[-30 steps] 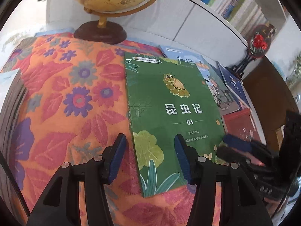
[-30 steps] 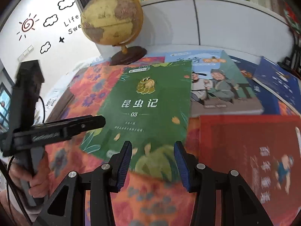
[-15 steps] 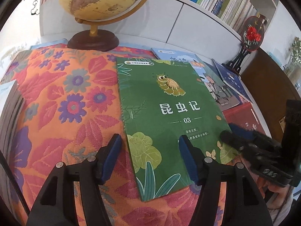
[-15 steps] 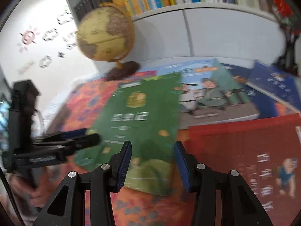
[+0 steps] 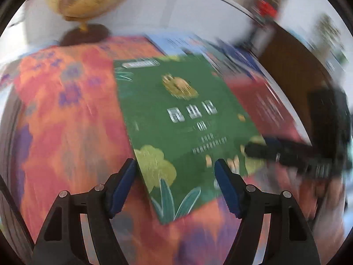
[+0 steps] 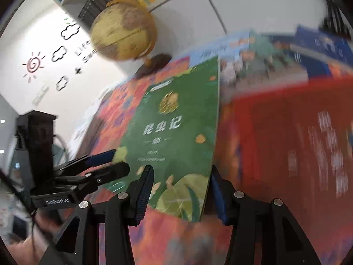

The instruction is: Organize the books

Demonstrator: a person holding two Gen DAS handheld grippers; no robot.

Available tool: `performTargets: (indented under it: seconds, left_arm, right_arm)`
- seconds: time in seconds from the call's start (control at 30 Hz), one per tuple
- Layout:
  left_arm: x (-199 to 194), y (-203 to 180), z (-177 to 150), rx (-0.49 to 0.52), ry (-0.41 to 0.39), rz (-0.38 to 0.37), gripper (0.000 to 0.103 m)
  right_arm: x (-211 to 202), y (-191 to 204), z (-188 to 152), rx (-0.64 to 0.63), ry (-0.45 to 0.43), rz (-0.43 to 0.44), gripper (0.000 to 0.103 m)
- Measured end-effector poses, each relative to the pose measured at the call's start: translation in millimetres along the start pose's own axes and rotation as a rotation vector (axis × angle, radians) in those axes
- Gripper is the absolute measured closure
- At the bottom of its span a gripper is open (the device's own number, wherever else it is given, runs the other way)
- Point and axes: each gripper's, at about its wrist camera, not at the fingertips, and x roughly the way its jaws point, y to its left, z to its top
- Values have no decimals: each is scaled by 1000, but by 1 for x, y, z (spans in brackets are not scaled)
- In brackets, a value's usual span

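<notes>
Book (image 5: 183, 119), green, lies flat btwn both tools' parted tips, L tool (image 5: 174, 185) just widened, R tool (image 6: 179, 195) too.

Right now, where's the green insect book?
The green insect book lies flat on the floral cloth, mid-frame in both wrist views, with the red book at its right and the globe behind.

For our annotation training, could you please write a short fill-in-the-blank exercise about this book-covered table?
1. The flat book between both claws has a ___ cover.
2. The yellowed globe stands on a dark ___ base.
3. The floral tablecloth is mainly ___.
4. The large book right of it is ___.

Missing: green; wooden; orange; red
</notes>
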Motion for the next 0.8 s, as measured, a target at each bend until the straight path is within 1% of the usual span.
performTargets:
  seconds: [0.03, 0.07, 0.1, 0.13, 0.17, 0.2, 0.23, 0.27, 0.33, 0.4, 0.43, 0.47, 0.5, 0.57, 0.6, 0.63, 0.73, 0.8]
  left_arm:
    - [-3, -6, -8, 52, 18, 8, 33]
    - [-4, -9, -12, 85, 24, 32, 33]
    - [-3, -9, -11, 94, 30, 39, 33]
    - [-1, -5, -6, 72, 29, 16, 33]
    - [1, 2, 1, 36, 23, -14, 33]
    - [4, 10, 8, -6, 18, -48, 33]
    - [7, 21, 18, -57, 14, -102, 35]
    - [9, 29, 22, -90, 9, -133, 41]
    - [11, 48, 26, -197, -8, -226, 44]
    - [13, 62, 24, -269, -15, -313, 45]
    - [15, 67, 24, -304, -10, -343, 52]
    - [16, 69, 25, -318, -5, -341, 60]
    - [16, 70, 25, -326, -7, -322, 65]
    - [16, 64, 26, -287, -25, -245, 83]
    - [17, 57, 27, -232, -49, -172, 84]
    - [16, 56, 28, -217, -63, -156, 84]
    - [17, 63, 29, -239, -68, -158, 84]
    - [16, 63, 28, -224, -80, -153, 84]
  right_arm:
    - [-5, 1, -6, -8, 31, 23, 55]
    - [-12, -3, -12, 6, 39, 31, 55]
    - [-15, -8, -11, 25, 23, 18, 55]
    - [-16, -15, -8, 48, 8, 2, 55]
    - [-12, -22, -2, 62, 3, 18, 58]
    - [-6, -27, 5, 57, 0, 55, 59]
    - [-2, -29, 12, 45, -12, 54, 67]
    - [5, -30, 17, 36, -34, 22, 79]
    - [8, -33, 20, 48, -94, 15, 86]
    - [9, -28, 21, 39, -91, 0, 85]
    - [9, -27, 20, 33, -99, -2, 85]
    - [9, -26, 19, 29, -110, 0, 85]
    - [9, -25, 19, 24, -110, -3, 85]
    - [10, -27, 21, 29, -116, 8, 85]
    - [10, -27, 19, 28, -123, 6, 86]
    - [9, -24, 18, 24, -139, -9, 86]
    - [7, -13, 16, -30, -163, -75, 86]
    - [4, -9, 15, -54, -185, -80, 87]
